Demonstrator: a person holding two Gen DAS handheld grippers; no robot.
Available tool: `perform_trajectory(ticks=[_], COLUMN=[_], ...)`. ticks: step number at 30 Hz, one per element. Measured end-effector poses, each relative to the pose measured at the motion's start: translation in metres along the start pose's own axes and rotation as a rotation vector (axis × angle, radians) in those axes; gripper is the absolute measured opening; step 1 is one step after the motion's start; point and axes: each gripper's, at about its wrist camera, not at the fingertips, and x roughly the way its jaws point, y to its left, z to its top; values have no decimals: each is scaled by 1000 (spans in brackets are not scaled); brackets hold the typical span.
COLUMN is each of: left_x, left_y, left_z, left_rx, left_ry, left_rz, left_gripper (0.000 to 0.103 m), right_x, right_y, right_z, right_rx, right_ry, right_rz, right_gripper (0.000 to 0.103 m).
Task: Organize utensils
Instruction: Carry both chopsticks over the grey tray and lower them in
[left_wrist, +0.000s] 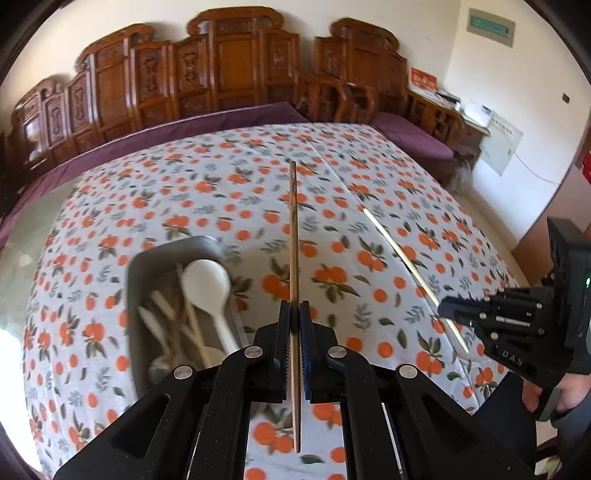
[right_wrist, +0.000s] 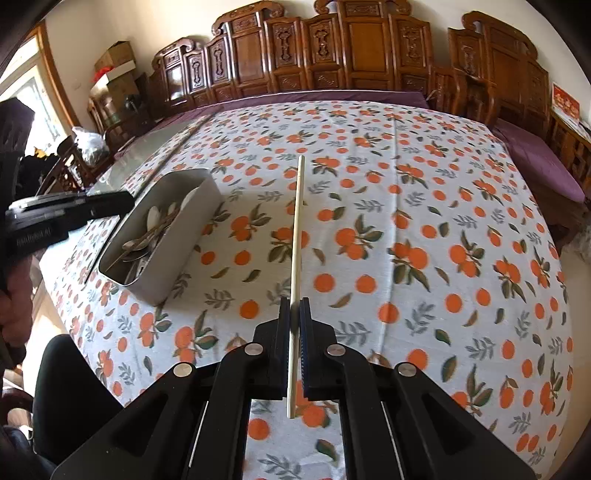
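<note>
My left gripper (left_wrist: 294, 308) is shut on a brown wooden chopstick (left_wrist: 293, 229) that points forward above the table. Just left of it stands a grey utensil box (left_wrist: 146, 266) with a white spoon (left_wrist: 207, 284) and several pale utensils inside. My right gripper (right_wrist: 294, 304) is shut on a pale chopstick (right_wrist: 297, 221). From the left wrist view the right gripper (left_wrist: 443, 308) hangs at the right with the pale chopstick (left_wrist: 391, 247) sticking out. In the right wrist view the grey utensil box (right_wrist: 192, 236) lies to the left, with the left gripper (right_wrist: 129, 201) over its near-left side.
A tablecloth (right_wrist: 406, 221) printed with oranges covers the table. A carved wooden bench back (left_wrist: 221, 74) with purple cushions (left_wrist: 413, 136) runs behind the far edge. A hand (left_wrist: 554, 398) holds the right gripper's handle. Boxes and a chair (right_wrist: 110, 92) stand at the far left.
</note>
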Motion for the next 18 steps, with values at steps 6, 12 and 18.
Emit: perform_trajectory(ticks=[6,12,18], left_x=[-4,12,37], left_y=[34,65,89], left_z=[-1,-12,-27], left_rx=[-40,-67,-98], left_ry=[-8,41,104], left_rz=[31,64,85], left_gripper=[4,4,4], right_x=[8,15,22], right_y=[16,29,40], right_z=[6,11,15], right_rx=[-21,-42,-61], right_ry=[8,18,30], right_rz=[16,28,38], right_gripper=[6,6,6])
